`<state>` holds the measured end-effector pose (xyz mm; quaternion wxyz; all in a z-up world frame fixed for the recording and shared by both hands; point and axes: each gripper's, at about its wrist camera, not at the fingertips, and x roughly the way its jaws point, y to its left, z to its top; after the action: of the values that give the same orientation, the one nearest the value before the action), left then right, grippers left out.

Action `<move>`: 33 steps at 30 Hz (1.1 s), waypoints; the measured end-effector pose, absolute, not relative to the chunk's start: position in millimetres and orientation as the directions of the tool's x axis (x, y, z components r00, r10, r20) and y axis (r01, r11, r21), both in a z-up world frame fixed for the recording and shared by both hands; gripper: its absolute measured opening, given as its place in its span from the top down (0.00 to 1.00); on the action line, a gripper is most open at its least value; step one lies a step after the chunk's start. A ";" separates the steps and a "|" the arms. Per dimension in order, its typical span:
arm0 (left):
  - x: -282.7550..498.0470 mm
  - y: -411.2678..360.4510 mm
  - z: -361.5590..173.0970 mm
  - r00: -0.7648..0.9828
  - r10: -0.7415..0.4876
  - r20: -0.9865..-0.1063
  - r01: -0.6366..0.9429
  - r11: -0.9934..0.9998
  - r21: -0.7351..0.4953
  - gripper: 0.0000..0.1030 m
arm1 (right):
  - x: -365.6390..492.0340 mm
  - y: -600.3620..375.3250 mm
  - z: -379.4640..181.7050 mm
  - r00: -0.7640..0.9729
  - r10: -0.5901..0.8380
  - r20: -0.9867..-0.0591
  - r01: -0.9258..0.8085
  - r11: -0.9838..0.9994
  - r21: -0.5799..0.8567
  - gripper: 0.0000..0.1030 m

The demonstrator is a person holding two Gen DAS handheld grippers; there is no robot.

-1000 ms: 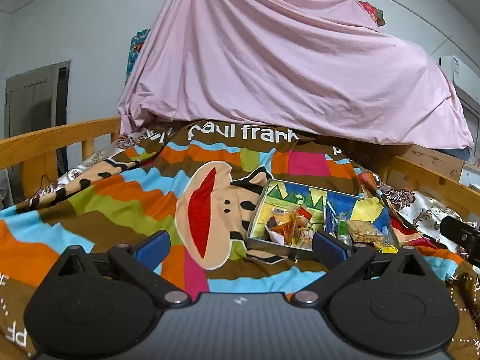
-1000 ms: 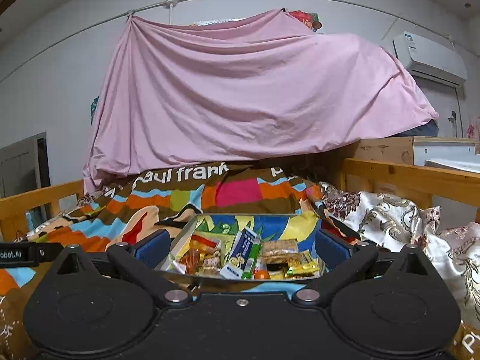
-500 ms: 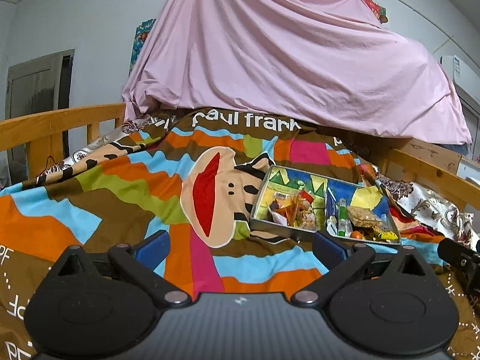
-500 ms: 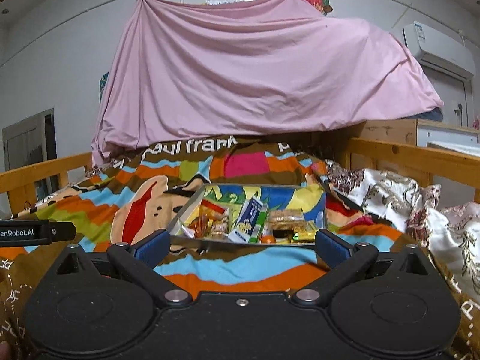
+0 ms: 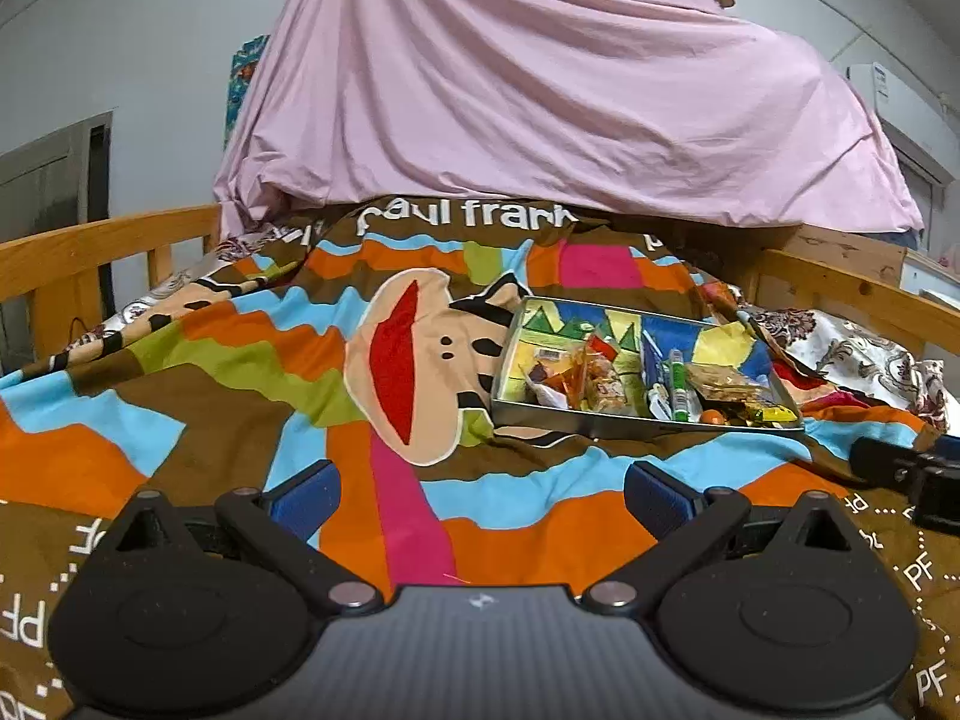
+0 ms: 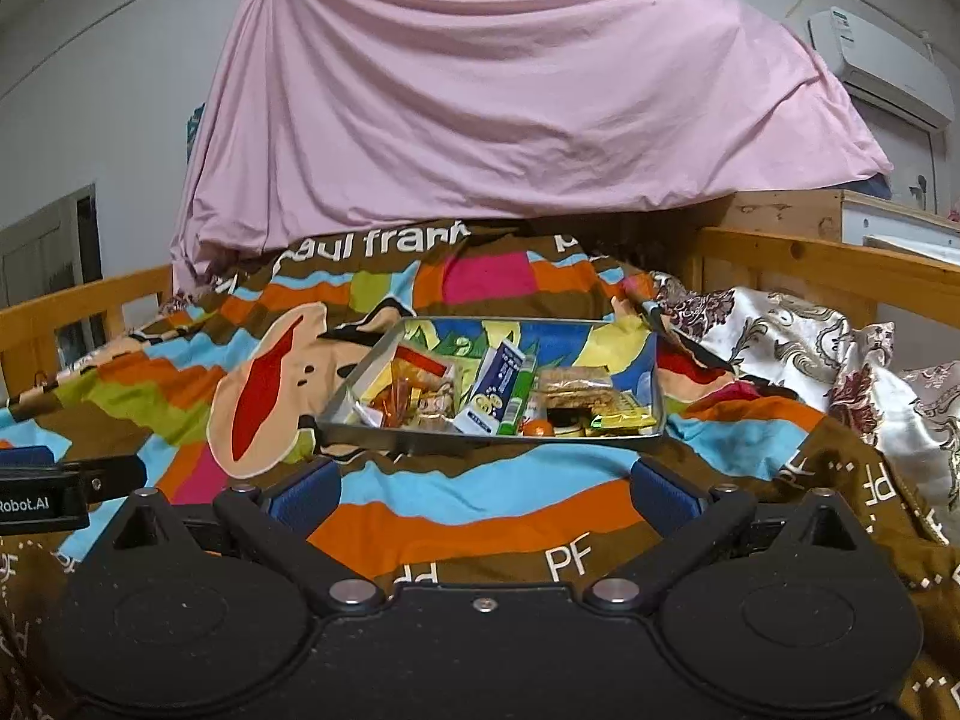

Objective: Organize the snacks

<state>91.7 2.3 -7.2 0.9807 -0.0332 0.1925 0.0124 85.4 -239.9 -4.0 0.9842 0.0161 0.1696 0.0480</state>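
striped bedding (image 6: 480,498) holds a metal tray (image 6: 420,433) of snacks (image 6: 498,387) mid-frame; both the left gripper (image 5: 480,489) and right gripper (image 6: 483,489), jaws apart and empty, should probably approach low and single out one packet.

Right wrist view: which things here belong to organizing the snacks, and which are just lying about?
Belongs to the job:
- shallow metal tray with colourful lining
- blue-and-white snack carton
- green tube-shaped packet
- clear bag of brown crackers
- both open grippers

Lying about:
- striped cartoon-monkey blanket
- draped pink sheet
- wooden bed rail
- white air conditioner
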 end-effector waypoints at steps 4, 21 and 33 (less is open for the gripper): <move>94.5 1.4 -12.8 0.926 0.009 -0.376 -0.029 0.998 -0.047 0.00 | 89.8 -237.4 -7.6 0.935 0.091 -0.343 -0.083 0.996 0.037 0.01; 98.1 11.7 -28.3 0.913 0.013 -0.407 -0.045 0.997 -0.069 0.00 | 93.7 -225.2 -15.2 0.924 0.107 -0.367 -0.118 0.993 -0.009 0.01; 97.1 10.5 -29.0 0.913 0.030 -0.407 -0.053 0.998 -0.045 0.00 | 93.9 -224.6 -16.6 0.921 0.109 -0.373 -0.123 0.992 -0.013 0.01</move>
<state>97.1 10.5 -28.9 0.9776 -0.0276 0.2075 0.0212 93.9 -224.6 -16.6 0.9799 -0.0179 0.1894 0.0593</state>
